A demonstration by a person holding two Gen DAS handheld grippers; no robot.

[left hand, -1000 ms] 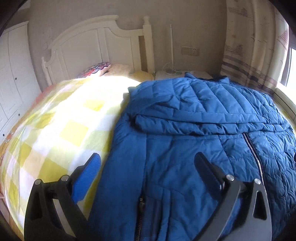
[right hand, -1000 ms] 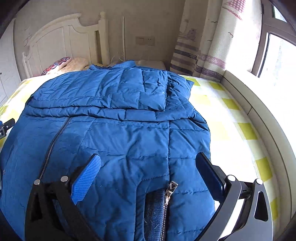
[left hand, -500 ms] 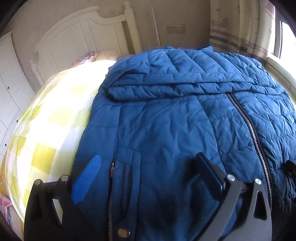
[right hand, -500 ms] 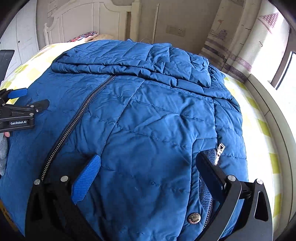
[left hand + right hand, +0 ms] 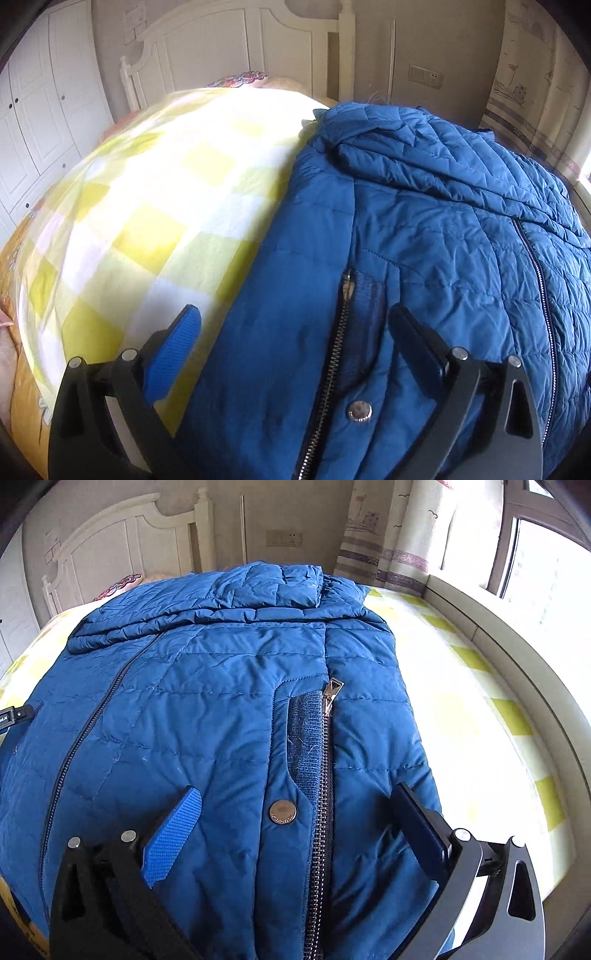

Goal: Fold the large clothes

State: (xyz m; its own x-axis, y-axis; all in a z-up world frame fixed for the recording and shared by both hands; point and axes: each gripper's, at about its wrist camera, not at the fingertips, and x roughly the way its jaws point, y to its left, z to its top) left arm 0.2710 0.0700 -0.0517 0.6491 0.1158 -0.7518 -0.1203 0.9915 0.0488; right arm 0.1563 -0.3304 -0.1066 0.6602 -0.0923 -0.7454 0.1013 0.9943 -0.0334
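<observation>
A large blue quilted jacket (image 5: 424, 236) lies flat on the bed, front up, zipped, hood toward the headboard. It also fills the right wrist view (image 5: 207, 709). My left gripper (image 5: 295, 332) is open over the jacket's left hem, by a zipped pocket and a metal snap (image 5: 360, 410); its left finger is over the sheet. My right gripper (image 5: 295, 812) is open over the right hem, with a pocket zipper (image 5: 325, 775) and a snap (image 5: 282, 811) between the fingers. Neither holds anything. The left gripper's tip shows at the right wrist view's left edge (image 5: 14, 714).
The bed has a yellow and white checked sheet (image 5: 155, 221), with bare sheet on both sides of the jacket (image 5: 472, 720). A white headboard (image 5: 229, 48) and a patterned pillow (image 5: 240, 79) are at the far end. White wardrobe doors (image 5: 37, 110) stand left; curtain and window (image 5: 535, 546) right.
Both grippers have shifted outward and drawn back toward the jacket's hem: the left now straddles the jacket's left edge, the right sits over the right pocket. Both stay open.
</observation>
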